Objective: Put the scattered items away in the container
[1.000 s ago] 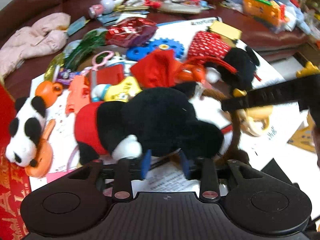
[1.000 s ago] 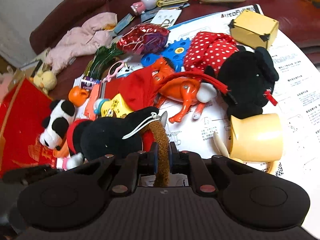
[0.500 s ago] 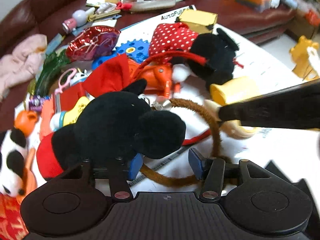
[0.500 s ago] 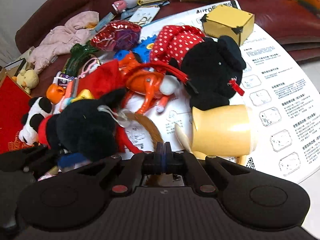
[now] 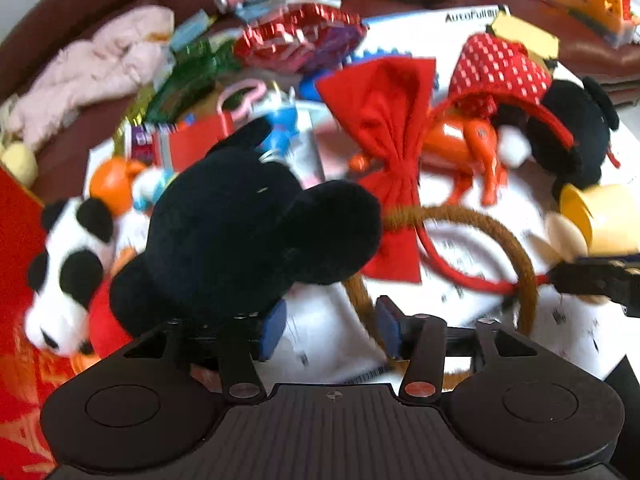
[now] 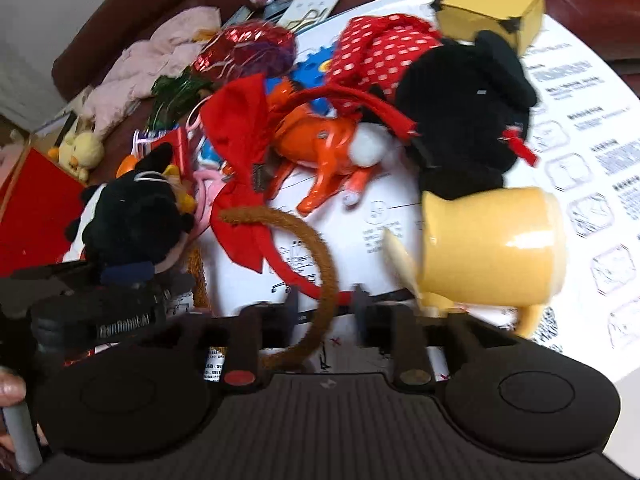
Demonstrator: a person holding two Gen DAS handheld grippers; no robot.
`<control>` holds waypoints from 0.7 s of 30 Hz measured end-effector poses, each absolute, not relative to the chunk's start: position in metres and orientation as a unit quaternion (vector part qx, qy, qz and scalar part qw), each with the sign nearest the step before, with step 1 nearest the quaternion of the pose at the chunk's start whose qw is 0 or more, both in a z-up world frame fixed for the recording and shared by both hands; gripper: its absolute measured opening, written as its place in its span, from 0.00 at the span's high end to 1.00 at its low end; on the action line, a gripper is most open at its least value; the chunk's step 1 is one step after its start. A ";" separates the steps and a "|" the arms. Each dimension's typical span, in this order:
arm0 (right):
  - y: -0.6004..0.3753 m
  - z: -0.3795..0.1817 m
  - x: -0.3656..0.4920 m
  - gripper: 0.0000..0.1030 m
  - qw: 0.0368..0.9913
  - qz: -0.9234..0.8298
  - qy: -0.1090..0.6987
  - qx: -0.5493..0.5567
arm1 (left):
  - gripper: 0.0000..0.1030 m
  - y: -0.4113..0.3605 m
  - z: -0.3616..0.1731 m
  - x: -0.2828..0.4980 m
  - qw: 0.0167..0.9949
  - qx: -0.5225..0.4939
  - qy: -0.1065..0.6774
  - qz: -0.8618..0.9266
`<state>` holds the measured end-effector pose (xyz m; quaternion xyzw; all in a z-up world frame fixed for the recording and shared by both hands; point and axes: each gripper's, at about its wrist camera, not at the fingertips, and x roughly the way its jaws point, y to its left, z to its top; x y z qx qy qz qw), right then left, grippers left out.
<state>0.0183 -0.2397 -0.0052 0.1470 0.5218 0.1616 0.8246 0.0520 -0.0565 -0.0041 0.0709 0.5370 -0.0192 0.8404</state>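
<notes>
A brown fuzzy headband (image 5: 516,248) with a red bow (image 5: 394,148) lies on the white paper sheet (image 5: 328,336). My left gripper (image 5: 330,332) is open; the headband's end lies between its blue pads, and a black plush toy (image 5: 248,236) rests over the left finger. My right gripper (image 6: 324,312) is open, with the headband (image 6: 316,264) running loosely between its fingers. A red container (image 6: 36,204) stands at the far left.
A yellow mug (image 6: 492,256) lies on its side by the right gripper. An orange toy horse (image 6: 320,148), a second black plush in a red dotted dress (image 6: 464,120), a panda plush (image 5: 68,272), a yellow box (image 6: 492,12) and several small toys crowd the table.
My right gripper has opened and let go of the brown headband. My left gripper opened earlier and has shifted; the bow and headband now lie spread out on the paper.
</notes>
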 end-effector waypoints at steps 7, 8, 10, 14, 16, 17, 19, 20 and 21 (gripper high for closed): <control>-0.227 -0.027 0.034 0.62 0.823 0.153 0.530 0.133 | 0.20 -0.075 -0.022 0.039 0.824 0.056 0.563 -0.036; -0.226 -0.029 0.035 0.63 0.825 0.152 0.529 0.129 | 0.20 -0.075 -0.026 0.040 0.820 0.048 0.569 -0.032; -0.224 -0.033 0.038 0.63 0.825 0.154 0.529 0.123 | 0.18 -0.074 -0.034 0.041 0.812 0.034 0.582 -0.024; -0.221 -0.043 0.038 0.66 0.828 0.160 0.526 0.114 | 0.18 -0.070 -0.044 0.043 0.802 0.008 0.597 -0.014; -0.218 -0.043 0.037 0.69 0.830 0.159 0.523 0.106 | 0.18 -0.072 -0.048 0.045 0.800 0.004 0.600 -0.015; -0.217 -0.043 0.038 0.72 0.830 0.156 0.525 0.105 | 0.19 -0.074 -0.050 0.046 0.799 0.005 0.601 -0.016; -0.216 -0.043 0.041 0.78 0.826 0.151 0.532 0.108 | 0.27 -0.081 -0.051 0.046 0.804 0.020 0.595 -0.020; -0.216 -0.043 0.041 0.83 0.825 0.147 0.535 0.109 | 0.44 -0.085 -0.049 0.045 0.808 0.029 0.588 -0.025; -0.215 -0.044 0.041 0.88 0.823 0.145 0.538 0.109 | 0.59 -0.088 -0.046 0.043 0.812 0.036 0.582 -0.033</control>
